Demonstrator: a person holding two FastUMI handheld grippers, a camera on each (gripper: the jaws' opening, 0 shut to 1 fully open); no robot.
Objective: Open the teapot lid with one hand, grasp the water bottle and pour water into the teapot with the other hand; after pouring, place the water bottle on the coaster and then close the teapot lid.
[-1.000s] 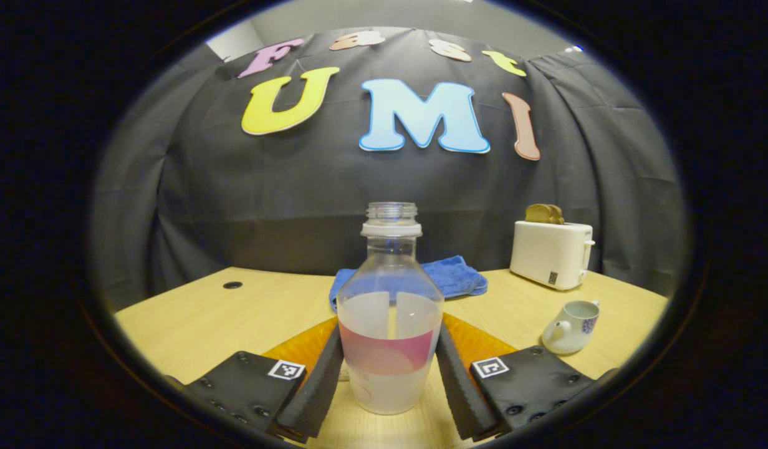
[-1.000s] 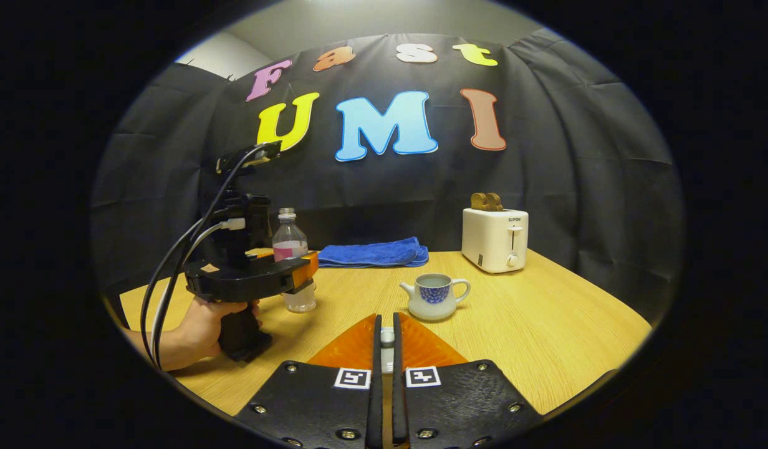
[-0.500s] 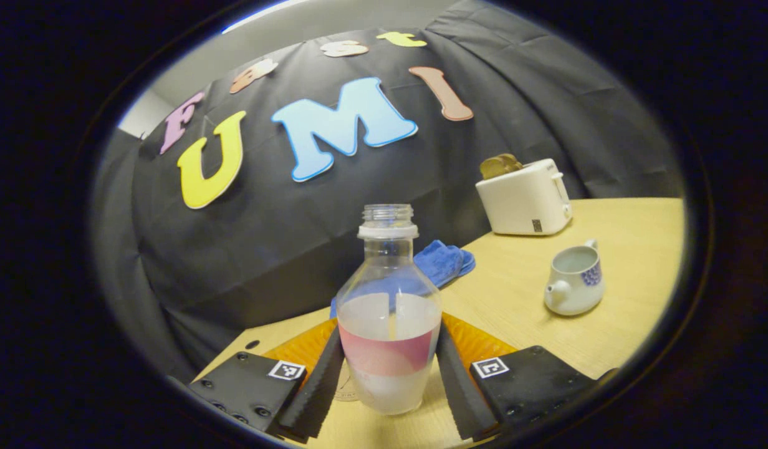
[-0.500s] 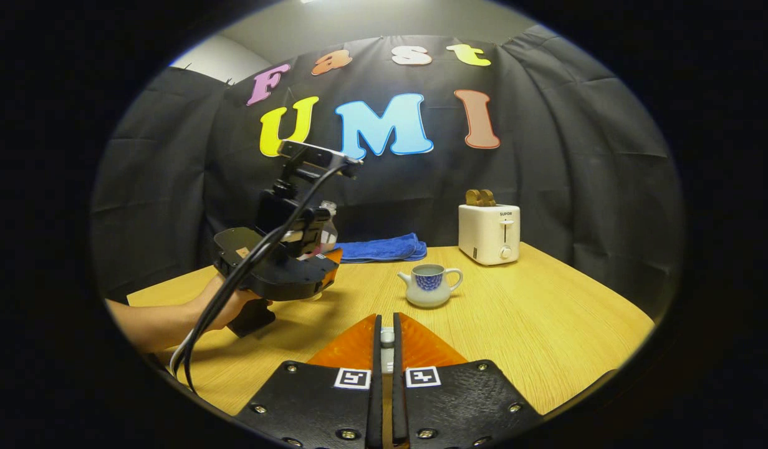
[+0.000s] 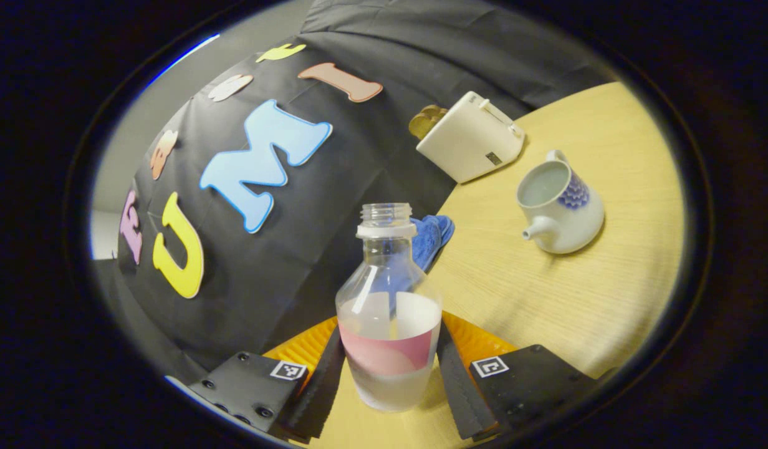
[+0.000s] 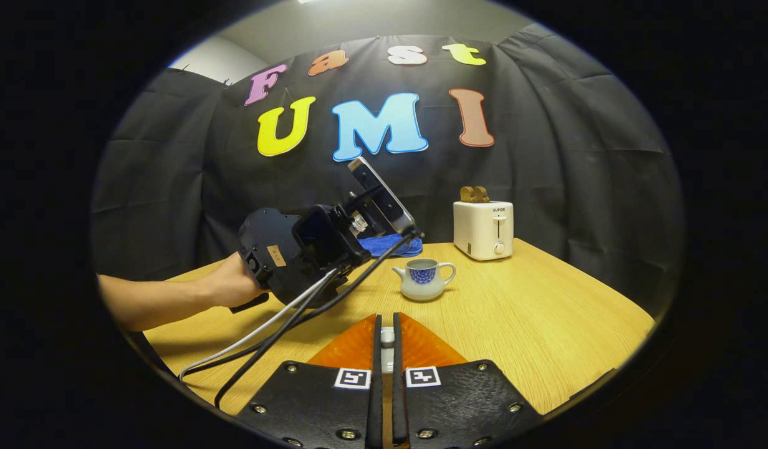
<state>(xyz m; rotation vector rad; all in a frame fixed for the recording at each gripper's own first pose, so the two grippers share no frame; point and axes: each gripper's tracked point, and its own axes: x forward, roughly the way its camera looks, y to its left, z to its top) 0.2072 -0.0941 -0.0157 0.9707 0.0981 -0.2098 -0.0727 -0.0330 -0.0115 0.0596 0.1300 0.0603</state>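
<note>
I see a yellow wooden table (image 6: 546, 312) with a black cloth wall behind it. My left tongs (image 5: 390, 368) pinch the water bottle (image 5: 388, 324) from both sides; it has no cap, a pink band and some water inside. The white teapot (image 5: 561, 209) with blue marks sits open, ahead and to the right of them. My right tongs (image 6: 387, 374) are pressed together on something small I can't make out.

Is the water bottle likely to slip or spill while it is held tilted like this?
The water bottle has no cap, so further tilt probably spills. It looks about half full, likely light. Left gripper fingers press both sides, so slipping seems unlikely.
</note>
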